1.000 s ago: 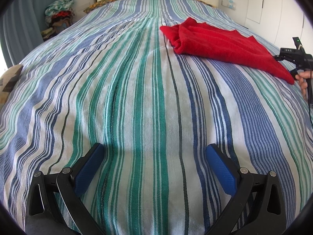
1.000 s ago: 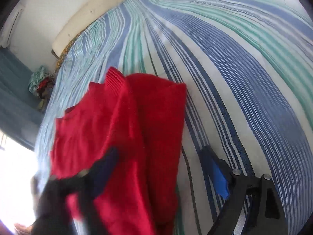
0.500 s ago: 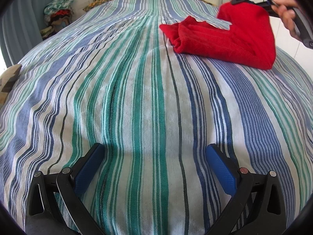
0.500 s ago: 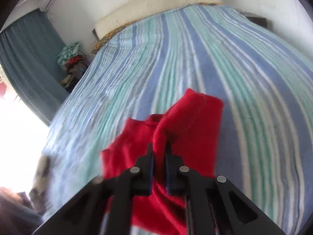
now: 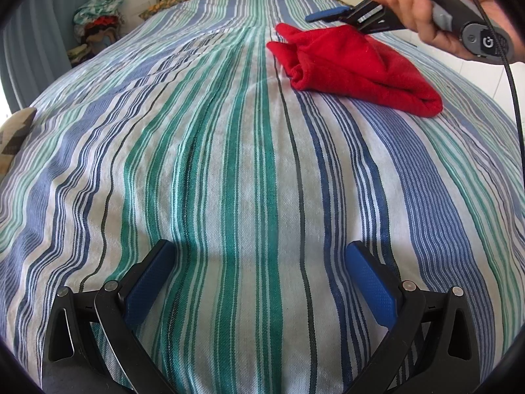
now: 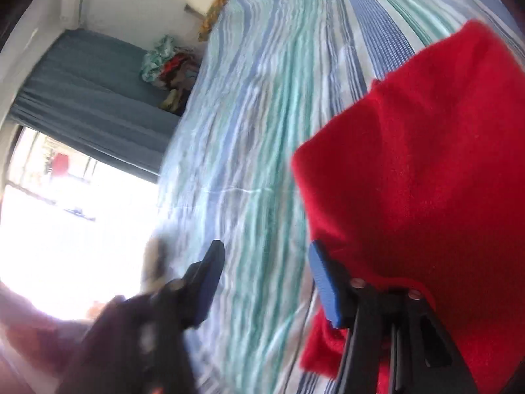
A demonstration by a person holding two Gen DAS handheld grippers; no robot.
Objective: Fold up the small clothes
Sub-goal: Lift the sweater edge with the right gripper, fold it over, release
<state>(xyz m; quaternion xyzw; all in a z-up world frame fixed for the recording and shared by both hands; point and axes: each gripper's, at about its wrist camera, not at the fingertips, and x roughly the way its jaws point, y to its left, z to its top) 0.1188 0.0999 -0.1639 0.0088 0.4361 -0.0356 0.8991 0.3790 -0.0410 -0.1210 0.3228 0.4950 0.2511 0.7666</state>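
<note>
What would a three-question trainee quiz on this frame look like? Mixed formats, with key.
1. True or false: the left gripper is clamped on the red garment.
2. Multiple choice: the red garment lies (A) spread flat in one layer, (B) bunched in folded layers on the striped bedspread, (C) hanging off the bed.
3. Fill in: the right gripper has its jaws ____.

Key:
1. False: it is open over bare bedspread, well short of the garment.
2. B.
3. Open: nothing between the fingers, the garment lying just beside them.
</note>
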